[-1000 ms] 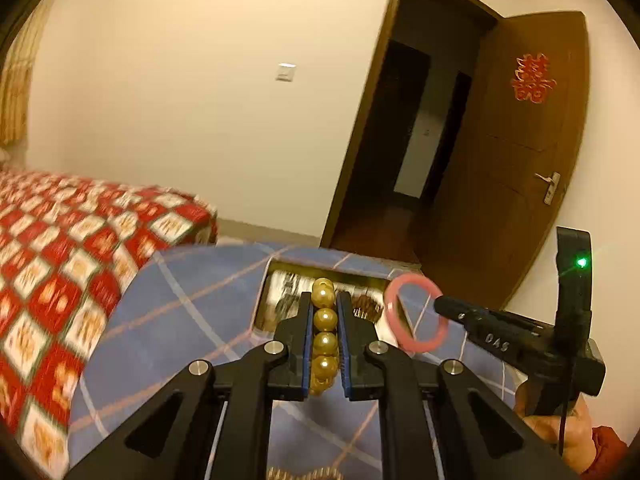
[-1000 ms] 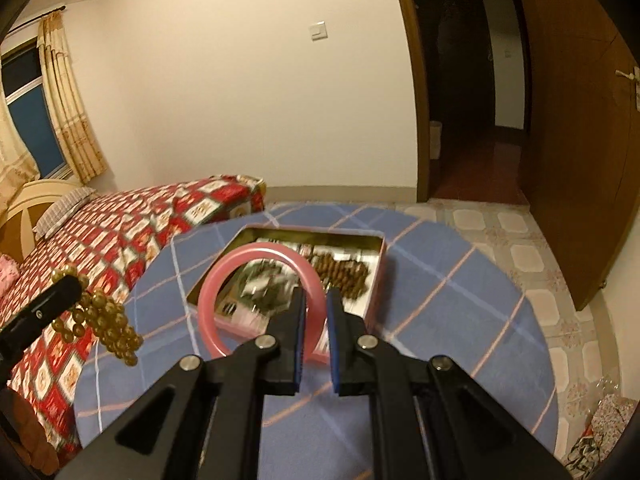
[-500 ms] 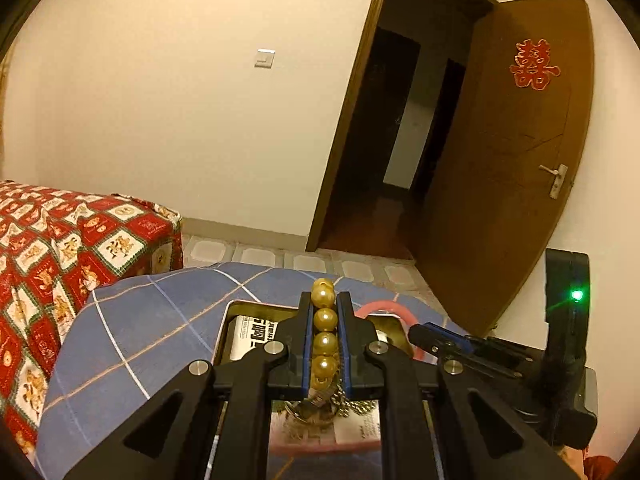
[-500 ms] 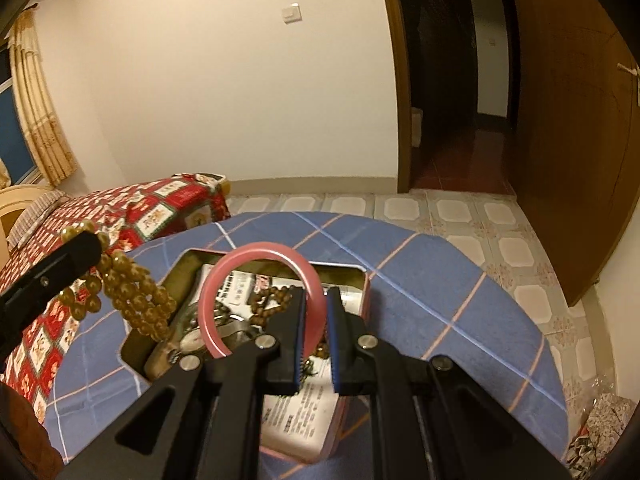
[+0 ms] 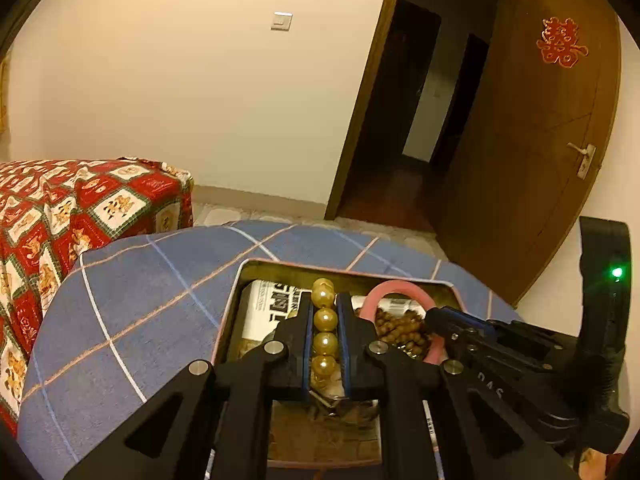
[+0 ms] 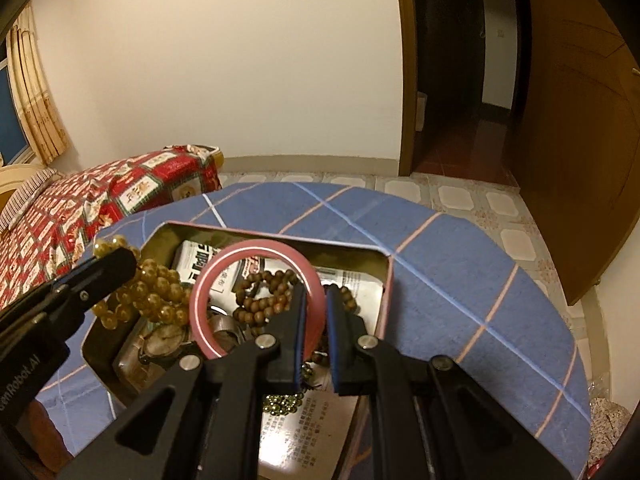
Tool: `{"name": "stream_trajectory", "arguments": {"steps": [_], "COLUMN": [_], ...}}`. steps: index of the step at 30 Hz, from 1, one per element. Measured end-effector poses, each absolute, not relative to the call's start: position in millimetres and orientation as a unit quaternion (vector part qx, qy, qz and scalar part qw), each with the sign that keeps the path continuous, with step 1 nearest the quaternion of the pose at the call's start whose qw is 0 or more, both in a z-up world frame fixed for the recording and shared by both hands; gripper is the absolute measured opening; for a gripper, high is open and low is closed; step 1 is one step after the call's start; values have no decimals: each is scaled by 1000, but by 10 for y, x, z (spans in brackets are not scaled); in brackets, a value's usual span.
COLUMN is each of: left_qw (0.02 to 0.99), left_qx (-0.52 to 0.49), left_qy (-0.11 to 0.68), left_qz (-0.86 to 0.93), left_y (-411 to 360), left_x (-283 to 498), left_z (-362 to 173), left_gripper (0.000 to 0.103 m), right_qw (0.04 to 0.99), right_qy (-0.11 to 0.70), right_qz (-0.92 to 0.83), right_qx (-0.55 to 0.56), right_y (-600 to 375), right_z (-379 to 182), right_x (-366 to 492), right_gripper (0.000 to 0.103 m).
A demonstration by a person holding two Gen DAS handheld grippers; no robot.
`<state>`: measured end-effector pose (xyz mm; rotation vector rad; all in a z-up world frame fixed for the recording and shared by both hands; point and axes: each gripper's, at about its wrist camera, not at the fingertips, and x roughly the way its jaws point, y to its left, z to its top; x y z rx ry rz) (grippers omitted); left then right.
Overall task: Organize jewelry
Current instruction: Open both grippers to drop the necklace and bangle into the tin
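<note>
Gold-bead necklace (image 5: 324, 322) pinched in left gripper (image 5: 325, 334) and pink bangle (image 6: 256, 300) pinched in right gripper (image 6: 316, 334), both hovering above the open tin box (image 6: 386, 280), neither released yet; inside it already: brown bead strand (image 6: 264, 300), wristwatch (image 6: 164, 338).

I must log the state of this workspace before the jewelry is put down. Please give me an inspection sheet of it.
Surface: blue checked tablecloth on a round table.
Job's things: open tin box holding dark wooden beads, a watch and printed papers; golden bead strand and pink bangle held over it.
Clutter: nothing seen.
Grippers: left hand-held gripper shut on golden bead strand; right hand-held gripper shut on pink bangle.
Cables: nothing seen.
Surroundings: bed with red patterned cover, open wooden door, curtain.
</note>
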<state>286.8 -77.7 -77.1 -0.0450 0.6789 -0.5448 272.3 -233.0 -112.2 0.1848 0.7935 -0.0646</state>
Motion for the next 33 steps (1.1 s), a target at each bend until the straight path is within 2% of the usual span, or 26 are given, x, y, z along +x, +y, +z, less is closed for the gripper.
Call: {"name": "stream_trajectory", "arguments": {"steps": [1, 6, 7, 9, 10, 11, 12, 14, 16, 21, 33], "left_qw": [906, 907, 908, 908, 908, 907, 908, 916, 926, 931, 928], "left_qx": [-19, -6, 0, 14, 22, 32, 35, 37, 37, 34, 15], "left_qy": [332, 348, 349, 352, 355, 359, 359, 341, 319, 310, 325], "left_qz": [-261, -238, -233, -226, -222, -218, -215, -208, -201, -191, -182], "left_y": [-774, -774, -783, -808, -826, -849, -850, -827, -778, -647, -409], "left_x": [2877, 2901, 2899, 2892, 2882, 2854, 2852, 2756, 2666, 2428, 1809], "left_z": [-794, -882, -886, -888, -876, -842, -821, -708, -610, -462, -514], "left_gripper": [10, 10, 10, 11, 15, 26, 33, 63, 74, 76, 76], "right_qw": [918, 915, 914, 914, 915, 918, 922, 927, 930, 936, 936], "right_qy": [386, 392, 393, 393, 390, 382, 374, 364, 357, 341, 345], "right_qz": [-31, -26, -20, -12, -9, -6, -10, -13, -11, -13, -5], "right_qx": [90, 93, 97, 102, 102, 102, 96, 86, 84, 84, 75], "right_y": [-2330, -2323, -2329, -2324, -2322, -2312, -2289, -2258, -2240, -2214, -1981], "right_z": [-1122, -1148, -1151, -1141, -1117, -1079, -1034, -952, -861, -699, -688], "right_x": [2724, 2756, 2754, 2752, 2736, 2709, 2668, 2617, 2556, 2347, 1839], "right_gripper": [12, 14, 17, 33, 47, 52, 53, 54, 54, 55, 56]}}
